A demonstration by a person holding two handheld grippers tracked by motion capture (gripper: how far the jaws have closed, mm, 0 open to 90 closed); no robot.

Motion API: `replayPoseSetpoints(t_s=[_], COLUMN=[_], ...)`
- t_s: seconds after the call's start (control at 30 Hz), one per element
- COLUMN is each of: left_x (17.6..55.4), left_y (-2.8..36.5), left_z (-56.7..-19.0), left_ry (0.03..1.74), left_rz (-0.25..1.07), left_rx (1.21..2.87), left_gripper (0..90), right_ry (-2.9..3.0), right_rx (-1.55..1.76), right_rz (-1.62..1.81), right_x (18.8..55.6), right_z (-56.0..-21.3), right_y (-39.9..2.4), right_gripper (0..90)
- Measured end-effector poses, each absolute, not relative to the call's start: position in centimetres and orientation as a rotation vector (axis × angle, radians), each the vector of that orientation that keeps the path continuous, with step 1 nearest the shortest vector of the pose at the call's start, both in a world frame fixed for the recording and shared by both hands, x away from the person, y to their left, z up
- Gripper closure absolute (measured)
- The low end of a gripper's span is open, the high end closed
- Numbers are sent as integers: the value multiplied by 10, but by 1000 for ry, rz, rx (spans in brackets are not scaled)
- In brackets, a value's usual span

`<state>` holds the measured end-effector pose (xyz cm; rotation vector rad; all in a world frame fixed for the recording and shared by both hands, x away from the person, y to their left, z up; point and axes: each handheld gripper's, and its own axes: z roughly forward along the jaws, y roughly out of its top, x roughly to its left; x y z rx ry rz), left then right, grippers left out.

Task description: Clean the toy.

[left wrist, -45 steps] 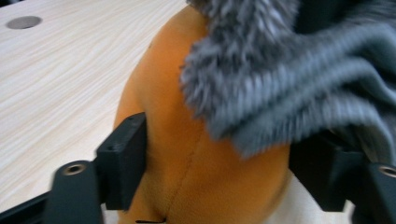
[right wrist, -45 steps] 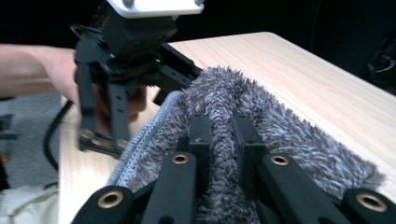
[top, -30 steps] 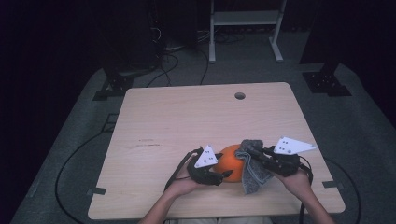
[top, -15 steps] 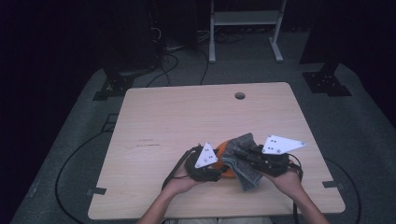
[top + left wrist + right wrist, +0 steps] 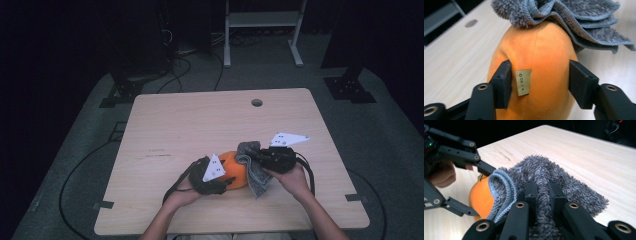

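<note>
Left gripper view showed the left gripper [image 5: 539, 85] clamped on the orange plush toy [image 5: 541, 62] at its sides, its jaws having just eased a little wider, pads still denting the fabric. The toy sat near the table's [image 5: 200, 120] front edge. It looked light and squashy (best held across its broad middle). The right gripper [image 5: 541, 195] pinched the limp grey cloth [image 5: 554, 175] draped over it. No containers were present.
</note>
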<state>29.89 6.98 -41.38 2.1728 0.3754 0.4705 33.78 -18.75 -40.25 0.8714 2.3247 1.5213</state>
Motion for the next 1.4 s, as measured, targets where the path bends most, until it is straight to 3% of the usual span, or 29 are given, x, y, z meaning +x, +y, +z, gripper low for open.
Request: replayPoseSetpoints(t_s=[0.17,0.3,0.43,0.63,0.8,0.87,1.13,1.3,1.4], left_x=[307,312,321,339,340,338,330,326,323], left_y=[88,89,79,58,51,50,50,53,54], left_z=[-402,-395,-392,-404,-421,-422,-420,-422,-420], left_ry=[393,397,369,384,427,400,359,301,286], left_rz=[243,247,249,138,25,40,105,128,160], left_rx=[2079,2072,2087,2213,2243,2260,2274,2252,2228], left_gripper=[349,219,187,147,149,156,328,349,365], right_ry=[2402,2417,2452,2518,2494,2458,2329,2336,2313], right_rx=[794,743,665,600,656,702,863,936,1002], right_rz=[1491,1467,1505,1529,1550,1543,1382,1284,1283], right_x=[326,317,305,298,296,296,297,301,304], right_z=[-412,-418,-426,-429,-427,-425,-412,-419,-429], right_y=[-193,-199,-204,-208,-226,-237,-285,-301,-311], right_gripper=[798,798,798,798,797,798,788,748,654])
